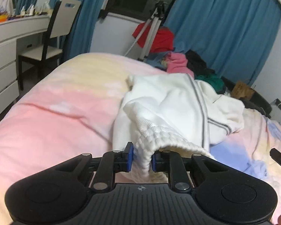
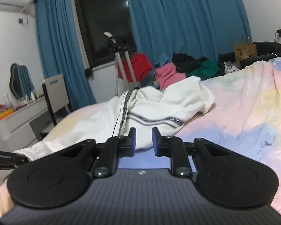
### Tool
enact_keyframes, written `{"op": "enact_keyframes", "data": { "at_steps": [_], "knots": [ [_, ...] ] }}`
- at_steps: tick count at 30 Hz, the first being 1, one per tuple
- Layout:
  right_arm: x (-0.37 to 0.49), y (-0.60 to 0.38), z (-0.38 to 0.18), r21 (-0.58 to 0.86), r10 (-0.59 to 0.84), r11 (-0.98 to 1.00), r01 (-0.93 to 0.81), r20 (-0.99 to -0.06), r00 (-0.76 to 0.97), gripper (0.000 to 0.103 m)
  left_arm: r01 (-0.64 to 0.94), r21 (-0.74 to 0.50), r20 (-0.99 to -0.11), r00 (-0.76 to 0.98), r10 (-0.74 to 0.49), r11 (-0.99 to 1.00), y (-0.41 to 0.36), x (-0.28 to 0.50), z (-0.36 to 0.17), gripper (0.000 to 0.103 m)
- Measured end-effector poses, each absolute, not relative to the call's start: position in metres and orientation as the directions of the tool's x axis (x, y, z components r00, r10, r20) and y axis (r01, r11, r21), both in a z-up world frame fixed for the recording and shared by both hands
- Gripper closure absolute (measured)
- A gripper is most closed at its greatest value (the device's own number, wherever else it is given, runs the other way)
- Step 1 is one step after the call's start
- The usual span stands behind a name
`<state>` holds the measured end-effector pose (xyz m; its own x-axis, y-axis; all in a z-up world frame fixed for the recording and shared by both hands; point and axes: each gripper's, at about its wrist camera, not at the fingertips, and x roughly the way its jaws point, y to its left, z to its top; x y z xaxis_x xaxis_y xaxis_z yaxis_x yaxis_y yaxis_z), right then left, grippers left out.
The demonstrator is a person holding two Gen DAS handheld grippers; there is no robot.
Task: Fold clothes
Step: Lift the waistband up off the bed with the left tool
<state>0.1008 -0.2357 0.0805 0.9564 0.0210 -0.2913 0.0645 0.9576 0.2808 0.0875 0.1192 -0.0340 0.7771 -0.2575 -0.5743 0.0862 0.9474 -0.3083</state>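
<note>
A white garment (image 1: 170, 103) with grey stripe trim lies bunched on the pastel bedspread (image 1: 56, 103). My left gripper (image 1: 142, 158) is shut on its ribbed white cuff (image 1: 159, 136) and holds it near the bed's front. In the right wrist view the same garment (image 2: 159, 105) lies ahead on the bed. My right gripper (image 2: 143, 140) is open and empty, just in front of the garment's near edge, over the bedspread (image 2: 243, 112). The left gripper (image 2: 3, 159) shows at the far left there, holding the cuff (image 2: 33, 152).
A pile of pink, black, green and red clothes (image 1: 178, 61) lies at the far side of the bed. A tripod (image 1: 149, 24) stands by the window. A white dresser (image 1: 5, 43) and chair (image 1: 52, 31) stand left. A brown paper bag (image 2: 245, 53) sits at the right.
</note>
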Motion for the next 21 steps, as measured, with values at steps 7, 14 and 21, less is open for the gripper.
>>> {"op": "enact_keyframes", "data": {
  "at_steps": [7, 14, 21],
  "knots": [
    [0.108, -0.222, 0.076, 0.255, 0.048, 0.966, 0.038, -0.322, 0.946, 0.081, 0.068, -0.296, -0.635, 0.731, -0.249, 0.953, 0.124, 0.075, -0.021, 0.079],
    [0.113, -0.224, 0.072, 0.313, 0.077, 0.949, 0.037, -0.343, 0.936, 0.081, 0.033, -0.419, -0.618, 0.721, -0.312, 0.907, 0.118, 0.036, -0.012, 0.057],
    [0.113, -0.223, 0.071, 0.352, 0.105, 0.935, 0.027, -0.349, 0.931, 0.081, 0.145, -0.584, -0.535, 0.671, -0.513, 0.798, 0.084, 0.028, -0.021, 0.040]
  ]
}}
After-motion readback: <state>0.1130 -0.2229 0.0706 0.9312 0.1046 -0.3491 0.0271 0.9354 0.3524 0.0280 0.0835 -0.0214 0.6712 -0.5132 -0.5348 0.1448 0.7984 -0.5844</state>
